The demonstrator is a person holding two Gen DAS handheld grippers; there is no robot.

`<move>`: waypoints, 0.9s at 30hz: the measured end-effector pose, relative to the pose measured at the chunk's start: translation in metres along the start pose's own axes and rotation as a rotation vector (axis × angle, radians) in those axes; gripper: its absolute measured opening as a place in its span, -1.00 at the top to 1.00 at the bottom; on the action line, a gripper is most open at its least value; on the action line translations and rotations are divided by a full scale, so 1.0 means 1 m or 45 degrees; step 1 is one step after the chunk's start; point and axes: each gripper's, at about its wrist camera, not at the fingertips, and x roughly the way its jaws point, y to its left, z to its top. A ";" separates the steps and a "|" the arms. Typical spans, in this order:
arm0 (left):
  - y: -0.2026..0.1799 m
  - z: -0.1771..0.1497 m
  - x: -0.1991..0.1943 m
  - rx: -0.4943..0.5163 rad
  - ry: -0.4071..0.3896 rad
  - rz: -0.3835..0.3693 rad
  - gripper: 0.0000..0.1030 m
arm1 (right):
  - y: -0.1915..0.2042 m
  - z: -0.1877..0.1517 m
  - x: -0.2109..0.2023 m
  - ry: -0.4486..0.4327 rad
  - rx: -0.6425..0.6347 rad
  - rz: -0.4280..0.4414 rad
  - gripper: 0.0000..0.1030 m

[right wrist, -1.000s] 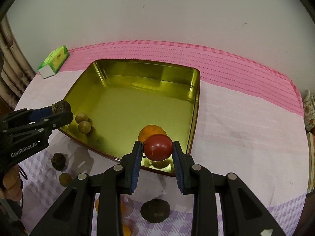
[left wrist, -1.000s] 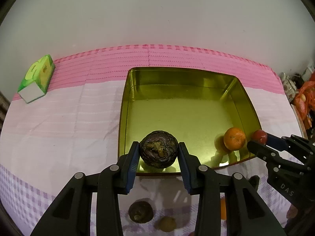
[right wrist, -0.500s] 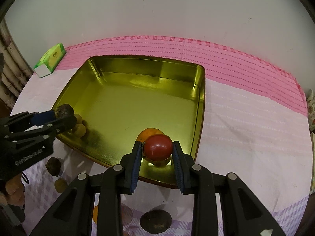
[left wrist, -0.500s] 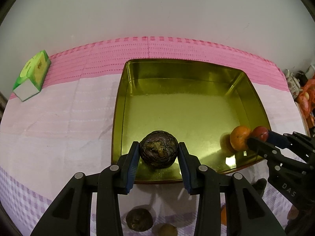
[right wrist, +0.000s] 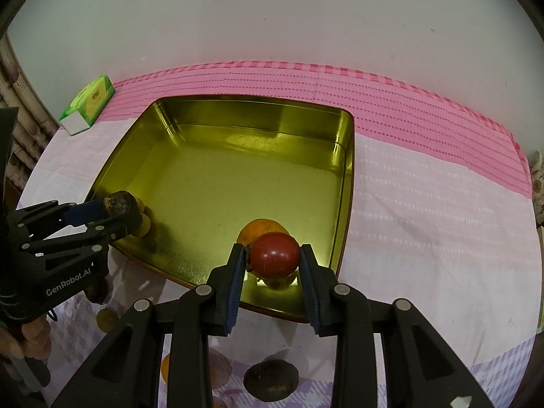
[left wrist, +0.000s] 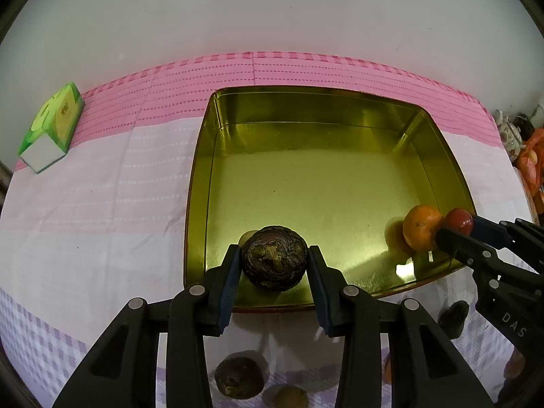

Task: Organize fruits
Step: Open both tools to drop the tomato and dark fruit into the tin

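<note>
Left wrist view: our left tool is clamped on a dark wrinkled fruit, likely a passion fruit, pads pressing both sides. It hangs over the near-left corner of the gold tin tray, w/ a small tan fruit peeking out just behind it on the tray floor. At the right edge we see the right tool w/ a red fruit touching or just beside an orange in the near-right corner. More fruit waits on the desk's checked cloth below the tray: another dark one and a small tan one.

Right wrist view: right tool brackets the red fruit, prob. a tomato or plum. Jaws have just been opening a little; the left pad looks in contact, the right pad close, so we judge the grip as only just loosening. The fruit sits low over the tray floor, right in front of the orange, so the drop is straight down, no sideways travel needed. A green tissue box sits far left on the desk, well apart.

Key relation, we reckon: each fruit is already above its own tray corner, left tool to the left one, right tool to the right one, well apart.
</note>
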 end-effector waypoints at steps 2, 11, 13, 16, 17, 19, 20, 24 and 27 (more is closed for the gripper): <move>0.000 0.000 0.000 -0.004 0.001 0.010 0.21 | 0.000 0.000 0.000 0.002 0.001 0.000 0.40; 0.000 0.002 -0.005 -0.004 -0.010 -0.005 0.18 | 0.001 0.003 -0.002 -0.017 0.008 -0.001 0.39; -0.001 0.002 -0.007 0.005 -0.014 0.002 0.16 | 0.002 0.004 -0.003 -0.019 0.012 0.005 0.39; -0.001 0.002 -0.013 0.004 -0.025 -0.001 0.12 | 0.002 0.003 -0.007 -0.029 0.017 0.010 0.39; -0.001 0.002 -0.017 0.003 -0.032 0.001 0.12 | 0.002 0.003 -0.009 -0.032 0.019 0.017 0.39; -0.001 0.000 -0.024 0.004 -0.045 0.003 0.12 | 0.002 0.002 -0.014 -0.039 0.022 0.019 0.39; -0.001 -0.002 -0.030 0.006 -0.058 0.007 0.12 | 0.003 0.002 -0.017 -0.043 0.022 0.026 0.39; 0.001 -0.014 -0.049 0.001 -0.085 0.023 0.12 | 0.004 -0.005 -0.031 -0.066 0.022 0.034 0.39; 0.008 -0.029 -0.061 -0.004 -0.088 0.035 0.12 | 0.004 -0.016 -0.042 -0.072 0.034 0.048 0.39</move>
